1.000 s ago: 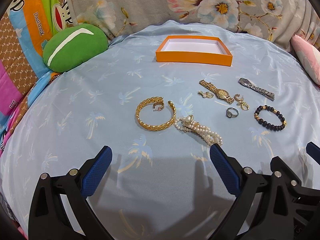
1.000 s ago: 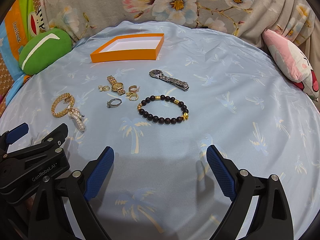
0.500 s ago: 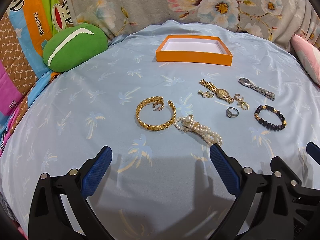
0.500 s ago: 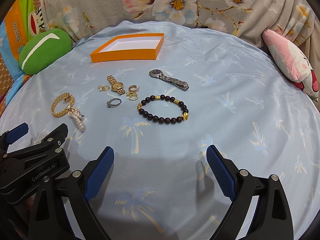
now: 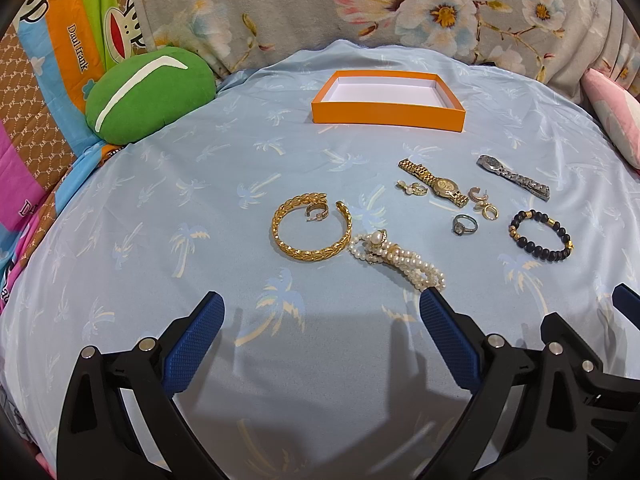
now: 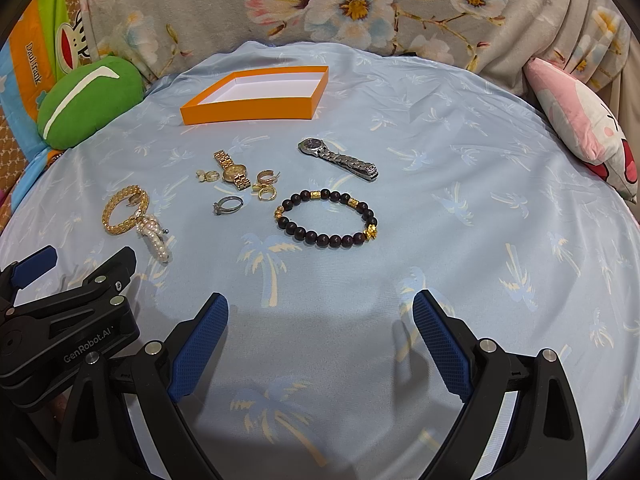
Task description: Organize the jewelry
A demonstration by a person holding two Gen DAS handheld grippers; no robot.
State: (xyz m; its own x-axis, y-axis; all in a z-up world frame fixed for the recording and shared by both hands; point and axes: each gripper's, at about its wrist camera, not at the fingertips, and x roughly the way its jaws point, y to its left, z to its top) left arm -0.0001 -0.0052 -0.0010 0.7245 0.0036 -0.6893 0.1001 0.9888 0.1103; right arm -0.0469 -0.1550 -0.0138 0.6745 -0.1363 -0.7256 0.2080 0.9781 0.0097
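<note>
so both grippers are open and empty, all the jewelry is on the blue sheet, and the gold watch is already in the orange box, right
Not quite: the orange box is empty. The left wrist view shows the gold watch on the blue sheet with the other jewelry. The rest holds: the left gripper and right gripper are open and empty.

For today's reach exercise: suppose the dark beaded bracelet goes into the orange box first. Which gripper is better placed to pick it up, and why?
Probably the right gripper: it is open, and the dark beaded bracelet lies straight ahead between its fingers. From the left gripper, the bracelet sits far off to the right.
</note>
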